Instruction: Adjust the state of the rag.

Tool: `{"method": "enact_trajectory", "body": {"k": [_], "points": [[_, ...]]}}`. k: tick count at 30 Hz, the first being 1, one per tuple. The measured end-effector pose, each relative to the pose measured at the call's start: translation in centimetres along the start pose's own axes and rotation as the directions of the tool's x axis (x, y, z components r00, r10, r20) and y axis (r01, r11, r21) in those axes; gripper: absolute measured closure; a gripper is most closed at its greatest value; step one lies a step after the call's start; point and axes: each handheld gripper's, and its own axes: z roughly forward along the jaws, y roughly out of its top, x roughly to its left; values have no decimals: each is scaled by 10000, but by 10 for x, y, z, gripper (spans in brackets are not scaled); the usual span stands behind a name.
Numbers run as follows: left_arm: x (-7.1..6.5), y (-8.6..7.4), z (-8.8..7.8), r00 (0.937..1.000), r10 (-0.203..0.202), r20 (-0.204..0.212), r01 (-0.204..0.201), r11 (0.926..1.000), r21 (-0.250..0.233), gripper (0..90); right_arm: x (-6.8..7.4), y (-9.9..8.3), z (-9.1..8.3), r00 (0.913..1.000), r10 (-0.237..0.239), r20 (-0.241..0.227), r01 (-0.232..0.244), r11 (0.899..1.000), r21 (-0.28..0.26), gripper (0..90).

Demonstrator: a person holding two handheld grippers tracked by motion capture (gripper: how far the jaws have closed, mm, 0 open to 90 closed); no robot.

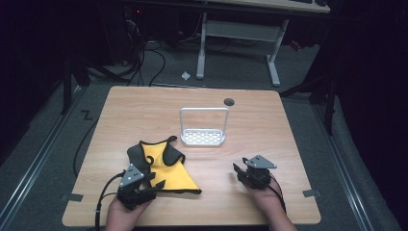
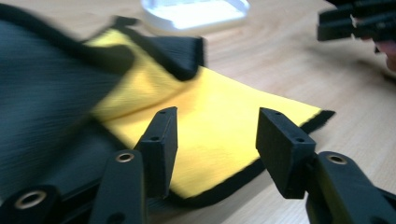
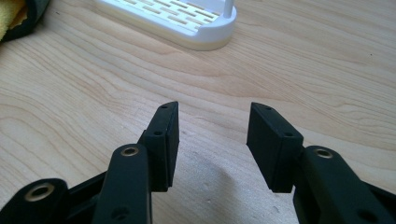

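A yellow cloth with black trim and dark grey folded parts [image 1: 168,166] lies on the wooden table [image 1: 269,130], left of centre. My left gripper [image 1: 156,185] sits at the cloth's near edge, open, its jaws apart just above the yellow fabric [image 2: 215,135] with nothing pinched. A white slotted rack with a wire hoop [image 1: 203,130] stands behind the cloth. My right gripper [image 1: 238,169] rests low over bare wood at the right, open and empty, pointing toward the rack [image 3: 187,21].
A round dark grommet [image 1: 229,101] sits in the table's far edge. A white desk frame [image 1: 238,33] and cables stand on the floor beyond. In the left gripper view the other gripper [image 2: 359,21] shows at the top right.
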Motion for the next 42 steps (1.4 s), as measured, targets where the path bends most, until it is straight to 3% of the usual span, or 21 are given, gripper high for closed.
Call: {"method": "enact_trajectory", "body": {"k": [3,6,10,12,15,16,18,23,28,32,38,40,42], "points": [[-12,2,16,9993,375,-14,-375,9989,283,453,1,0,0,10000,-64,-24,64,10000,9,541],[-18,3,31,9986,473,228,-485,9974,524,432,2,0,0,10000,-38,-35,38,10000,51,540],[-24,1,51,9975,701,63,-703,9899,1230,442,2,0,2,9999,-68,-84,69,9999,102,539],[-25,-1,54,9970,770,-14,-760,9875,1377,513,2,0,2,9999,-64,-84,64,9999,102,539],[-27,-3,56,9923,1152,-449,-1087,9859,1270,688,1,0,2,9999,-54,-100,55,9999,106,540],[-27,-3,56,9928,1116,-436,-1052,9862,1280,798,1,0,3,9999,-24,-111,25,9999,108,541],[-27,-3,57,9951,954,-274,-912,9879,1257,842,2,0,3,9999,-23,-130,25,9999,114,541],[-41,-3,63,9927,1179,258,-1202,9851,1229,861,4,0,3,9999,-63,-154,65,9999,122,546],[-64,-1,75,9830,1445,1136,-1585,9794,1254,868,6,2,2,9996,9,-275,-5,9999,119,562],[-78,1,81,9736,1662,1562,-1874,9734,1321,870,11,3,2,9988,71,-488,-65,9999,118,586],[-88,1,82,9641,1860,1898,-2124,9685,1302,870,29,9,6,9916,60,-1295,-43,9999,131,616],[-88,2,80,9631,1878,1926,-2137,9690,1237,868,46,13,13,9833,-280,-1800,336,9990,280,640],[-88,2,78,9628,1874,1950,-2125,9701,1172,867,50,14,15,9809,-386,-1906,448,9986,282,650]]}}
